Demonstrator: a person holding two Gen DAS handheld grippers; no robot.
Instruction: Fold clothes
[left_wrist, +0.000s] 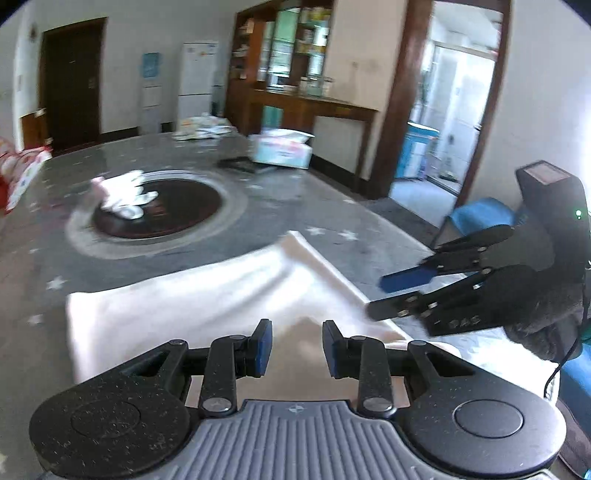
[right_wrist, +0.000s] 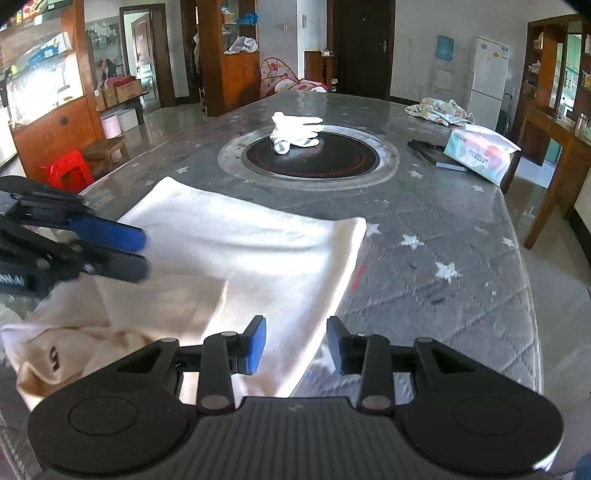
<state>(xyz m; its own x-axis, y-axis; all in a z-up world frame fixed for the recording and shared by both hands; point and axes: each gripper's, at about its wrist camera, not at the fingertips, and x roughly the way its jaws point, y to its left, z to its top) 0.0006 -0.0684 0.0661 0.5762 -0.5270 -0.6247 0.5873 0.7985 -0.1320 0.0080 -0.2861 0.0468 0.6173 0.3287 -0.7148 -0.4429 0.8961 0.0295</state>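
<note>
A cream garment (left_wrist: 207, 295) lies partly folded on the grey star-patterned table (left_wrist: 48, 236), near its front edge. My left gripper (left_wrist: 297, 347) hovers open just above the garment, with nothing between its blue pads. My right gripper (left_wrist: 384, 293) reaches in from the right, over the garment's right edge. In the right wrist view the garment (right_wrist: 258, 251) spreads ahead, with a crumpled printed part at the near left. My right gripper (right_wrist: 297, 345) is open over the garment's right hem. My left gripper (right_wrist: 142, 251) hangs over the garment's left side.
White gloves (right_wrist: 295, 133) sit on a round dark hotplate (right_wrist: 332, 162) set in the middle of the table (right_wrist: 424, 229). A tissue pack (right_wrist: 480, 151), a black flat object (right_wrist: 432, 151) and a patterned cloth (right_wrist: 439, 110) lie far right. A red stool (right_wrist: 66, 173) stands left.
</note>
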